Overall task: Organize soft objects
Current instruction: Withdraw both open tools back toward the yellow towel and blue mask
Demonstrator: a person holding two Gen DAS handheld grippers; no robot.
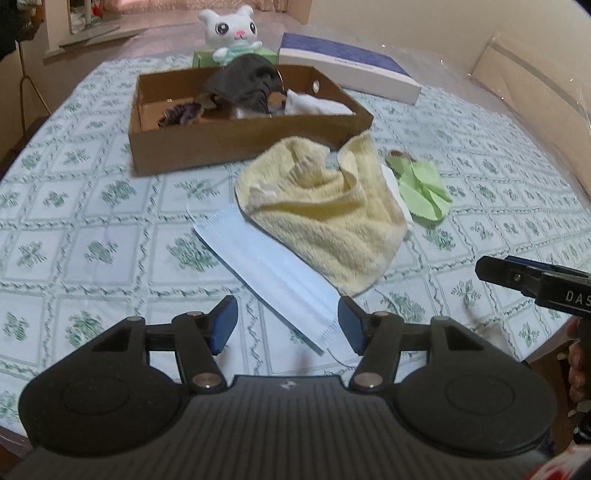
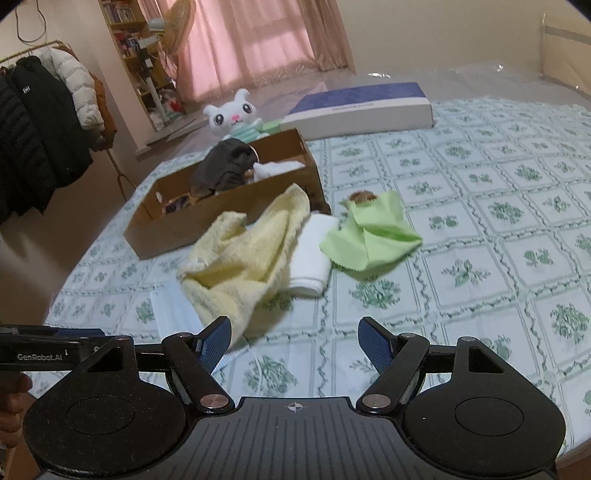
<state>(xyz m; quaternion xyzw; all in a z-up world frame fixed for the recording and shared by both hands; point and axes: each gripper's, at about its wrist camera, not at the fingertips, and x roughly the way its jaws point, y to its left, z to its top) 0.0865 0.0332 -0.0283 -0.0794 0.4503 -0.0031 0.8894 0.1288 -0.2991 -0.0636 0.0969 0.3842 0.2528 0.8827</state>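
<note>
left tool (image 1: 287, 322) hangs spread over a blue face mask (image 1: 266, 275), yellow towel (image 1: 321, 210) just beyond.

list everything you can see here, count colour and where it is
cardboard box: 1, brown, far left of table
dark garment: 1, grey-brown, in box
white cloth: 1, in box
plush cat: 1, white, behind box
flat box: 1, blue and white, far right
towel: 1, yellow, centre
face mask: 1, pale blue, partly under towel
folded cloth: 1, white, beside towel
thin cloth: 1, green, right of towel
left gripper: jaws open
right gripper: jaws open
</note>
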